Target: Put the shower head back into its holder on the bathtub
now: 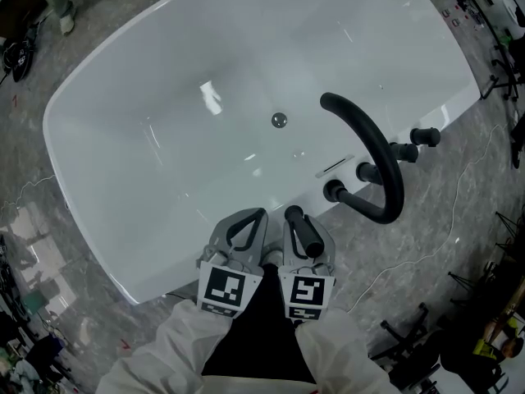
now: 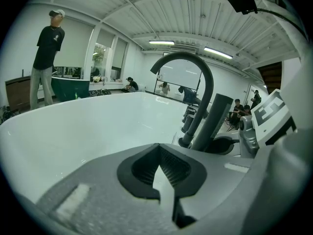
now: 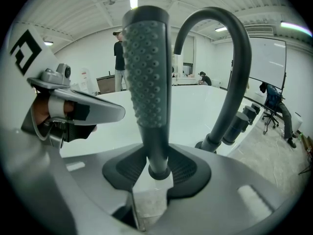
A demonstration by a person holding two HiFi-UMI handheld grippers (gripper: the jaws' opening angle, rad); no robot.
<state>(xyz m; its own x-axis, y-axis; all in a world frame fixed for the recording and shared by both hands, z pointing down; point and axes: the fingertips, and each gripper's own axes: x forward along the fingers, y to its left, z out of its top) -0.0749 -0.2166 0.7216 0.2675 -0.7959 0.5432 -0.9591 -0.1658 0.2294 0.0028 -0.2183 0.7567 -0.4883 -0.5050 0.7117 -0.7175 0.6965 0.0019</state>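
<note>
Standing upright between the pads of the right gripper (image 3: 157,168), the shower head (image 3: 146,67) is clamped at the narrow foot of its handle. That gripper's view shows its dotted grey face, which the head view does not. From above, it sits over the near rim of the bathtub (image 1: 98,212), just left of the arched black spout (image 1: 379,150) and the row of black fittings (image 1: 367,171) on the rim. Which of these is the holder I cannot tell. The left gripper (image 1: 244,230) lies close beside the right, jaws together on nothing. The drain (image 1: 279,120) shows only from above, and a standing person (image 2: 46,48) beyond the tub only in the gripper views.
</note>
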